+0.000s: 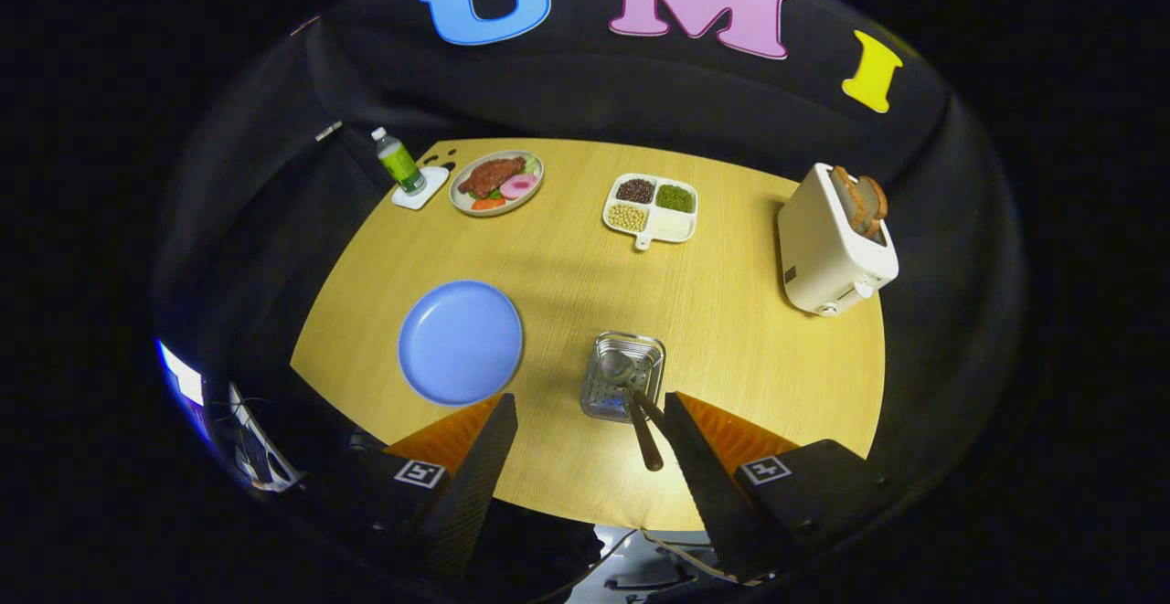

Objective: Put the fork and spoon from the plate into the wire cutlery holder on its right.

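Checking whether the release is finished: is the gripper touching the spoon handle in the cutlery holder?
Cannot tell. In the gripper view the open gripper has one finger's edge overlapping the spoon handle leaning out of the cutlery holder; no plain gap or contact.

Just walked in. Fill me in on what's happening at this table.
A person's handheld gripper hangs open above the table, holding nothing. The blue plate is bare. The wire cutlery holder to its right already has cutlery standing in it: a spoon bowl shows, and dark handles lean out toward the fingers.
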